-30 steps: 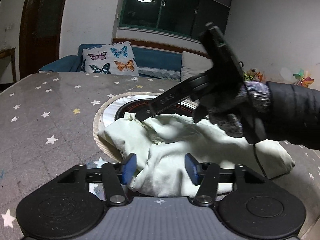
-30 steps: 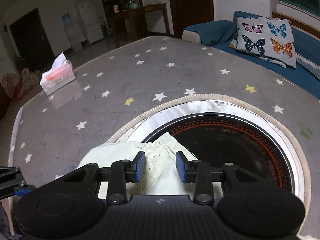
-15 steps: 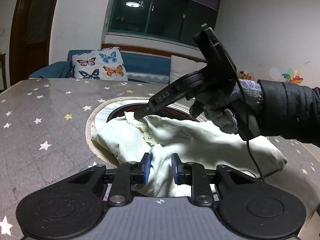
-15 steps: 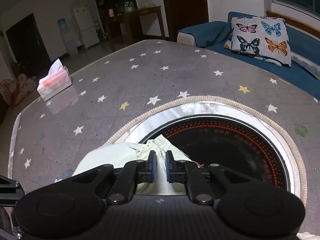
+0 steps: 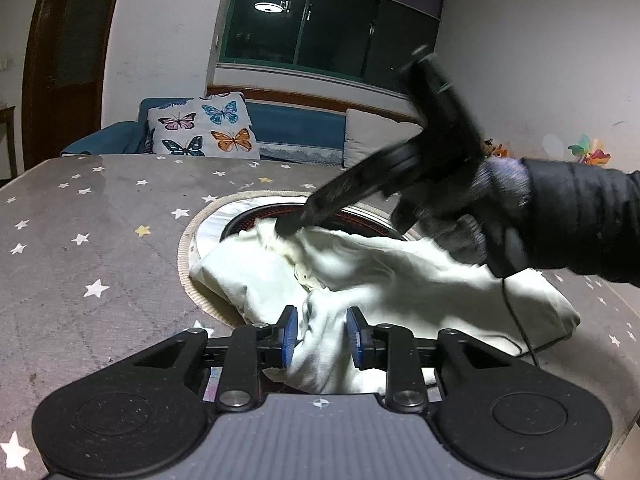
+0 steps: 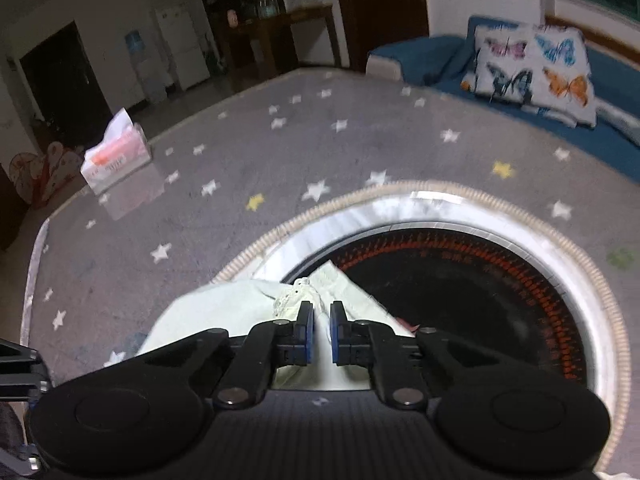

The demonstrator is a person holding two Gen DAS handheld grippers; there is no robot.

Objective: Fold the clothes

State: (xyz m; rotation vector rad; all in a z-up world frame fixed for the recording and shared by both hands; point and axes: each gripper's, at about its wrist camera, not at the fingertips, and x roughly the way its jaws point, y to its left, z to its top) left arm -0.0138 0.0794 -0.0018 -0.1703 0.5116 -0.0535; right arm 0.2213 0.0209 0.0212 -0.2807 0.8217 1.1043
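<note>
**Dim room, one ceiling light, heavy fisheye bend**

Both views are dark and grainy. A round ceiling lamp [image 5: 269,7] shows reflected in the black window [image 5: 328,26]. The pale garment [image 5: 360,276] glares bright against the dull surface [image 5: 80,240]. The right gripper [image 5: 292,226] and the gloved hand [image 5: 472,208] smear with motion. The right wrist view is soft throughout; the butterfly cushion [image 6: 528,68] blurs. Corners vignette black, and straight edges bow.

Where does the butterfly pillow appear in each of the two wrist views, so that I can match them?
Left wrist view: the butterfly pillow is upper left, on the blue sofa beyond the far edge of the table.
Right wrist view: the pillow is upper right, again on the sofa, slightly blurred.
Shared landmark: the round black burner set in the table, with the pale garment lying over its rim.
</note>
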